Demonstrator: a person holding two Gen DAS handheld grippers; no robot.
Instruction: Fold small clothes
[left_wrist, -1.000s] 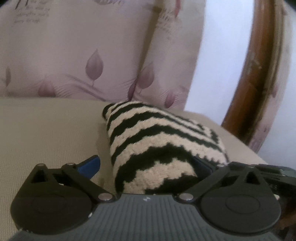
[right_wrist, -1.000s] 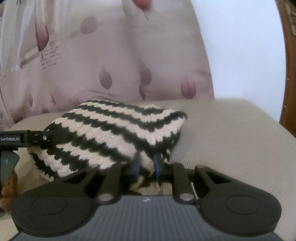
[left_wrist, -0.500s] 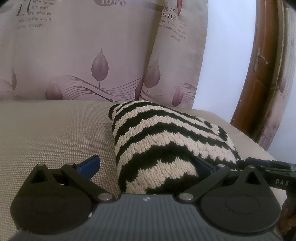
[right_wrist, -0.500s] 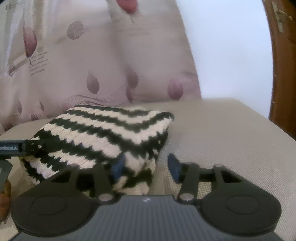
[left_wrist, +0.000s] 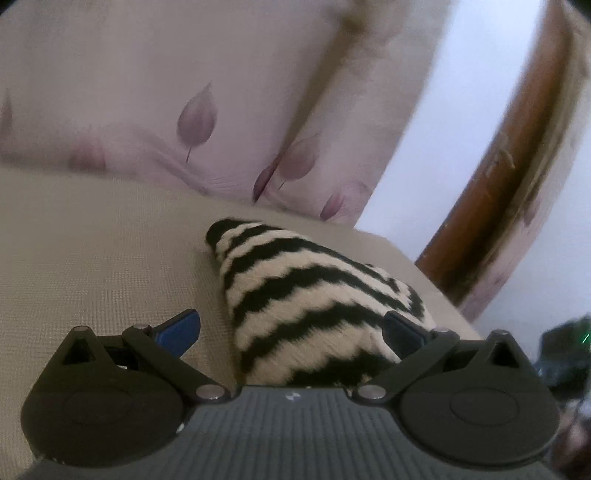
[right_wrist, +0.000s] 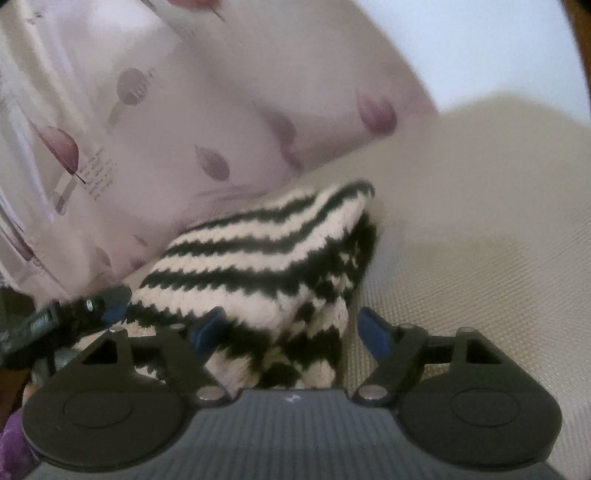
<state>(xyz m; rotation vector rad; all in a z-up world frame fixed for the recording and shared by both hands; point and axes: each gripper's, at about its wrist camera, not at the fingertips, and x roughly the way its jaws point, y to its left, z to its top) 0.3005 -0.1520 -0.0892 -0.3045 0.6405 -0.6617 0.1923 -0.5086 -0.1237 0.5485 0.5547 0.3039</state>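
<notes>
A folded black-and-cream striped knit garment lies on the beige cushion. My left gripper is open, its blue-tipped fingers standing wide on either side of the garment's near end. In the right wrist view the same knit lies just ahead. My right gripper is open too, its jaws apart around the garment's near corner. The left gripper's finger shows at the garment's left edge.
A pink curtain with purple leaf prints hangs behind the cushion. A brown wooden frame stands at the right, beside a pale wall. The beige cushion stretches to the right of the garment.
My right gripper was shut on the garment's corner a second ago; it has opened and let go. Both views have tilted and blurred with motion. My left gripper stays open.
</notes>
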